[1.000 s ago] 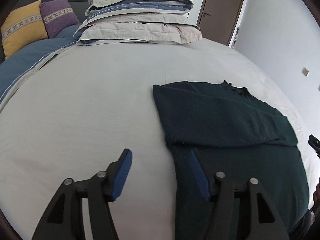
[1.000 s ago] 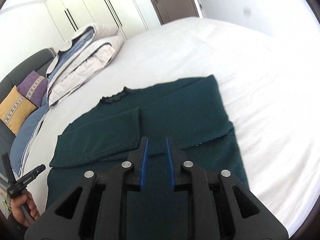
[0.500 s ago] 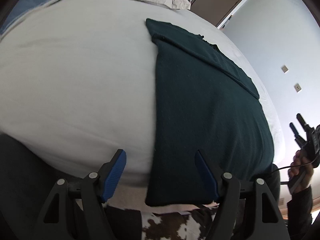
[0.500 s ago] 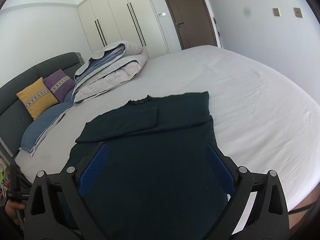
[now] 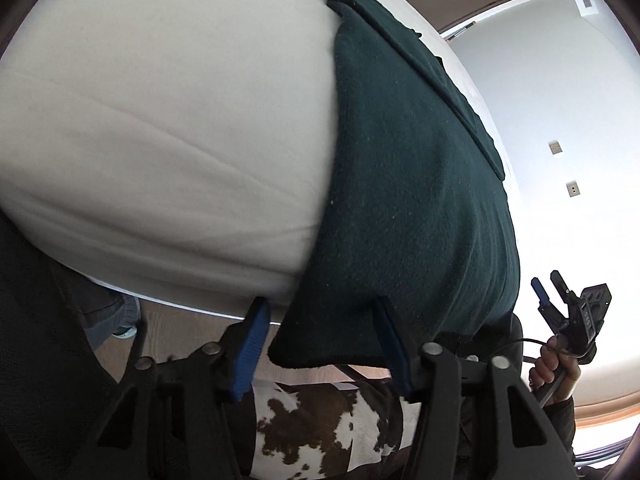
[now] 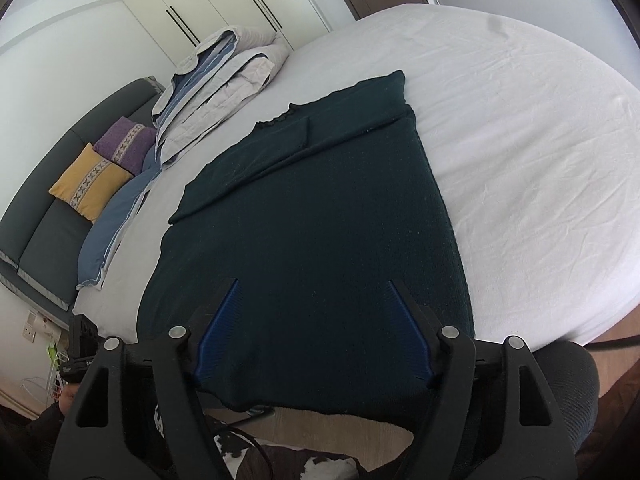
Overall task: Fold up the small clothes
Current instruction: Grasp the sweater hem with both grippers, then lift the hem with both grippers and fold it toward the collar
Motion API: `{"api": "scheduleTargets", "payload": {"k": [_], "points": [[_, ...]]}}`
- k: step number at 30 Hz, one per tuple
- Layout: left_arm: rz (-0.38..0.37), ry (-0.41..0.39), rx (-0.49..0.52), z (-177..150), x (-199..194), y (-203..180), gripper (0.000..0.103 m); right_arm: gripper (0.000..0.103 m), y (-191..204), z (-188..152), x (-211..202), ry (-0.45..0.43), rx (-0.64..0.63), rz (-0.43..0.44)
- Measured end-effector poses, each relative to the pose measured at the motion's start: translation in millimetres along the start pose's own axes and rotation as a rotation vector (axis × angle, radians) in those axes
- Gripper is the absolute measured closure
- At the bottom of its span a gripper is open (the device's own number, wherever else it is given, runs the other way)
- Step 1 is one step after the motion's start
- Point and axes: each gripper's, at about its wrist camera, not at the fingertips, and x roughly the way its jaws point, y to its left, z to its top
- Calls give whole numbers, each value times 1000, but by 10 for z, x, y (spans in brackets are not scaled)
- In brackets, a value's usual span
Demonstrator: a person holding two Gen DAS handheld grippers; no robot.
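**Hem overhanging the bed, both grips still to be made**

Left hand-held gripper point(image 5: 320, 344) sits low at the foot of the bed point(image 5: 160, 120), its blue pads spread wide apart and clamped on nothing. In the left wrist view the near left corner of the dark green sweater point(image 5: 400, 180) droops past the mattress edge and hangs between those pads, above a brown-and-white cowhide rug point(image 5: 304, 432). The risk I see is a shallow bite: if the pads close on only the outermost knit, the corner could slide out during the lift, and the hem would sag off the bed. Closing too deep could also catch the sheet beneath. The right hand-held gripper point(image 5: 548, 300) shows at the far right of this view, held in the person's hand, clear of the cloth.

From the right wrist view, the right hand-held gripper point(image 6: 316, 332) hovers with its jaws wide apart over the sweater's near hem, gripping nothing. The sweater lies flat on the white sheet, both sleeves already folded across the chest, collar pointing toward the folded duvet point(image 6: 224, 80) and the cushions point(image 6: 104, 164). Its hem spills slightly over the bed's edge. Uneven pickups by the two sides would likely skew the fold, and a quick pull could drag the folded sleeves out of place.
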Motion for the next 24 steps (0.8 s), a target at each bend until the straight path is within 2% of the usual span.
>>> {"api": "scheduleTargets", "payload": {"k": [4,7,14,20,24], "points": [[-17,8,12,-22,26,-48,82,32,-128,-43,-27,50,25,-38],[-24,13,16,-32,-7,-48,92,32,-265,-85,-118,69,53,-68],[-46,-20,21,-50,-201,-23,96,32,-610,-98,-184,177,149,-116],[-65,-74,21,-27,-354,-60,97,32,-737,-172,33,287,159,-151],[-110,-111,16,-11,-462,-74,97,32,-711,-192,156,320,126,-160]]}}
